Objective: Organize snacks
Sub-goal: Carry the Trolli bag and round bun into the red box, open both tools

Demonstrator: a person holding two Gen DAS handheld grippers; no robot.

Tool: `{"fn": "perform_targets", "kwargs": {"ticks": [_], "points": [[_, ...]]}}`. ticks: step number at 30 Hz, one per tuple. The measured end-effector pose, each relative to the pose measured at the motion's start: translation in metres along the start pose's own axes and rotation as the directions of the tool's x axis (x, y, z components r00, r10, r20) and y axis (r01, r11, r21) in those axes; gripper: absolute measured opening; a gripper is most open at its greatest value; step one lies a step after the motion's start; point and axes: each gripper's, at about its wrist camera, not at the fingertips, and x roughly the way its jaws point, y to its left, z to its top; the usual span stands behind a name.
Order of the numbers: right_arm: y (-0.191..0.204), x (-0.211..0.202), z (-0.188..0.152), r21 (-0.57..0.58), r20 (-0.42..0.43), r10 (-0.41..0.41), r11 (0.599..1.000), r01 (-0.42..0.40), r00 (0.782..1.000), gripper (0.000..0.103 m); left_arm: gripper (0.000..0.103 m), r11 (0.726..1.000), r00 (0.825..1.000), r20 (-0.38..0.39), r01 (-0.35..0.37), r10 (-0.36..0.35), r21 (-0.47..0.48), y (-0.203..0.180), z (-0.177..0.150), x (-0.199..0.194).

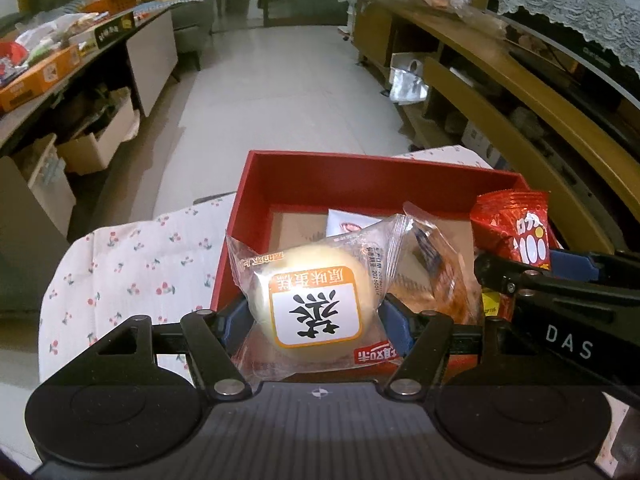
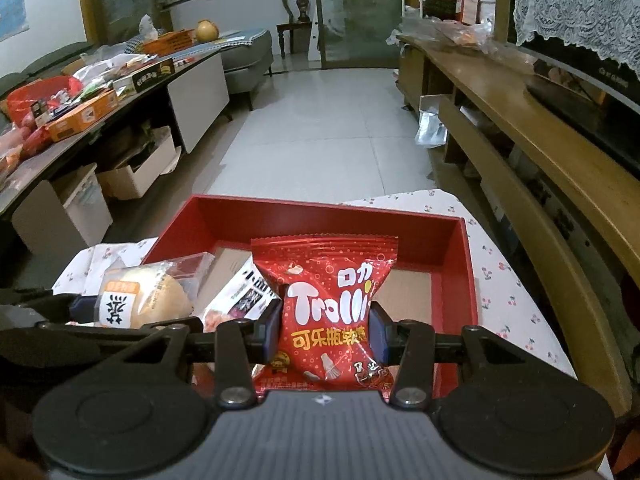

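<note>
- Side by side, both grippers reached level over the near edge of the red box (image 2: 460,248); the left gripper (image 1: 316,320) clamped its blue pads (image 1: 394,326) on a wrapped cake (image 1: 312,300), the right gripper (image 2: 324,330) clamped on a gummy bag (image 2: 328,304).
- The cake, round and pale in a clear crinkled wrapper, hung above the box's near left corner, label facing up, print upside down to the left wrist view.
- The gummy bag stood upright, long axis vertical, glossy red foil with crimped top, above the box's near edge.
- The box was rectangular, red-walled, brown-floored, resting on a cherry-print cloth (image 1: 132,272); a white packet (image 2: 244,292) lay inside.
</note>
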Motion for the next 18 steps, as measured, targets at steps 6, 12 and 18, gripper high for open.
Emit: {"fn": "perform_targets", "kwargs": {"ticks": [6, 12, 18], "points": [[-0.002, 0.019, 0.005, 0.003, -0.010, -0.002, 1.000, 0.002, 1.000, 0.055, 0.073, 1.000, 1.000, -0.004, -0.027, 0.027, 0.001, -0.001, 0.006, 0.015], [-0.009, 0.035, 0.006, 0.011, -0.026, -0.020, 1.000, 0.020, 0.999, 0.055, 0.073, 1.000, 0.999, -0.040, -0.014, 0.013, -0.008, -0.005, 0.006, 0.031], [-0.008, 0.042, 0.006, 0.009, -0.034, 0.013, 1.000, -0.013, 0.999, 0.056, 0.074, 0.999, 0.998, -0.056, -0.011, 0.013, 0.033, -0.017, 0.000, 0.037]]}}
